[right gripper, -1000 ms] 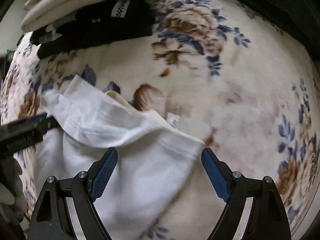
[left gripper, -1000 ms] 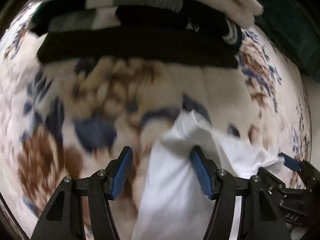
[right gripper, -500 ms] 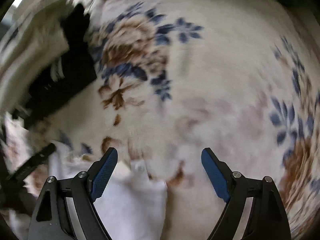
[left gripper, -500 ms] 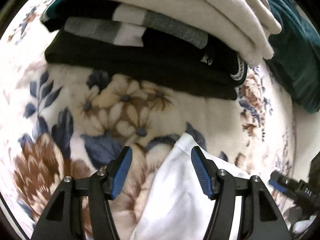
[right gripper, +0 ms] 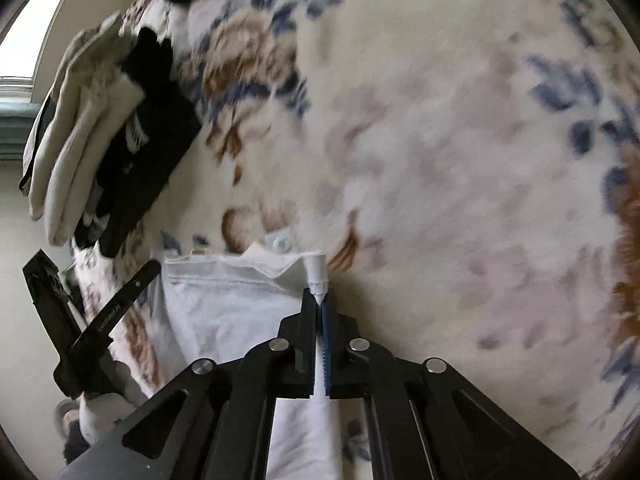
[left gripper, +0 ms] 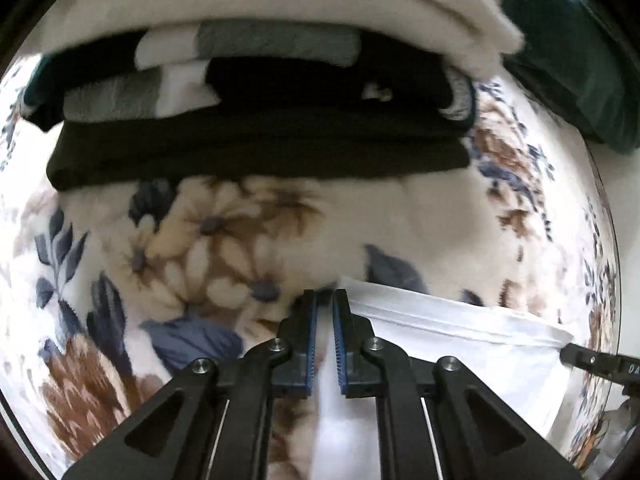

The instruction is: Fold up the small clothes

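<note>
Gripping the white garment [left gripper: 460, 344] at two corners, both grippers have their fingers pressed together on the cloth. The left gripper [left gripper: 325, 300] clamps a fold at one far corner, and the right gripper [right gripper: 319, 300] pinches a small bunched tip at the other far corner. The garment lies flat on the floral blanket [left gripper: 224, 240], with a stitched hem along its far edge; its near part is cut off by the bottom of both views and hidden under the gripper frames. A small tag [right gripper: 282, 242] shows just beyond the hem, but its print is too blurred to read. Behind the garment, well apart from it, a stack of folded clothes [left gripper: 260, 120] sits toward the blanket's far edge. A dark green cloth [left gripper: 580, 60] lies beside the stack, only partly in view.
</note>
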The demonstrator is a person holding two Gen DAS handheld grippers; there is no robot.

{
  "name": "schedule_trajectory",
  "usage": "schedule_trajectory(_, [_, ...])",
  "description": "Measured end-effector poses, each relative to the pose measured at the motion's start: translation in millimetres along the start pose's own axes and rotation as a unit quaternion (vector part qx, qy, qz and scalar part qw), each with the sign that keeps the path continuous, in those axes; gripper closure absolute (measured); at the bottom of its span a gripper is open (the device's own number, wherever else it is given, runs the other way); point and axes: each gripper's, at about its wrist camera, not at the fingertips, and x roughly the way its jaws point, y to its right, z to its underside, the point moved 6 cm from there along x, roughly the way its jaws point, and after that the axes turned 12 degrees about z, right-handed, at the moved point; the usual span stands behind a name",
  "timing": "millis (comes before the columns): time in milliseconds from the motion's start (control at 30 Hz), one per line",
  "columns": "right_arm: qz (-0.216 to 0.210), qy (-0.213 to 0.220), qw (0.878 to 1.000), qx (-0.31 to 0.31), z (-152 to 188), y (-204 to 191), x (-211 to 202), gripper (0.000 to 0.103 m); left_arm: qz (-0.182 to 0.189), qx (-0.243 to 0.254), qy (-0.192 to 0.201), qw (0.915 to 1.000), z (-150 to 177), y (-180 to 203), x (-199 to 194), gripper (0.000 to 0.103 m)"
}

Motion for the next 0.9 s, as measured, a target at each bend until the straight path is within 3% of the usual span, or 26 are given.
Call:
schedule_trajectory(100, [0.013,0.001,1.000,-0.001,-5.0,0.7,-0.3,0.101,0.001,-0.030,0.003,0.9996,-1.7,-7.7,-7.0,0.095])
schedule_trajectory(200, [0.030,-0.014,0.999,-0.009,-8.1,-2.7,3.8,0.101,0.018,-0.070,0.038,0.9966,-0.8,-12.6,-38.8,0.091])
schedule_trajectory(267, [0.022,-0.026,0.999,-0.014,-11.1,-2.6,-1.5,0.096,0.041,-0.103,0.063,0.9918,7.7,-17.7,-66.6,0.063])
schedule_trajectory(300, [0.012,-0.030,0.999,-0.015,-10.6,0.0,-7.9,0.088,0.051,-0.123,0.075,0.9882,15.5,-21.0,-81.4,0.029])
schedule_trajectory(333, [-0.004,-0.034,0.999,-0.017,-8.6,2.5,-16.2,0.066,0.064,-0.138,0.089,0.9843,23.5,-23.5,-94.1,0.017])
schedule_trajectory(400, [-0.016,-0.036,0.999,-0.022,-6.9,2.6,-22.7,0.037,0.109,-0.184,0.115,0.9702,49.8,-24.5,-118.7,0.017])
schedule_trajectory(500, [-0.034,-0.048,0.998,-0.021,10.0,17.3,-41.0,0.033,0.138,-0.247,0.125,0.9509,96.8,-10.0,-133.2,0.017])
schedule_trajectory(600, [-0.045,-0.079,0.996,-0.014,34.3,32.7,-50.9,0.033,0.125,-0.307,0.124,0.9352,156.1,-6.9,-146.6,0.017])
schedule_trajectory(733, [-0.068,-0.130,0.989,-0.018,76.0,40.9,-47.2,0.032,0.120,-0.427,0.110,0.8896,243.6,-16.4,-128.7,0.017])
schedule_trajectory(767, [-0.075,-0.154,0.985,-0.022,92.1,38.6,-37.5,0.032,0.130,-0.463,0.106,0.8704,263.7,-20.0,-119.1,0.018])
schedule_trajectory(867, [-0.086,-0.216,0.972,-0.019,138.1,34.6,-7.2,0.032,0.168,-0.525,0.114,0.8266,292.6,-24.2,-95.2,0.018])
schedule_trajectory(900, [-0.084,-0.230,0.969,-0.023,154.6,32.7,3.4,0.032,0.176,-0.529,0.119,0.8219,293.9,-25.6,-90.6,0.018])
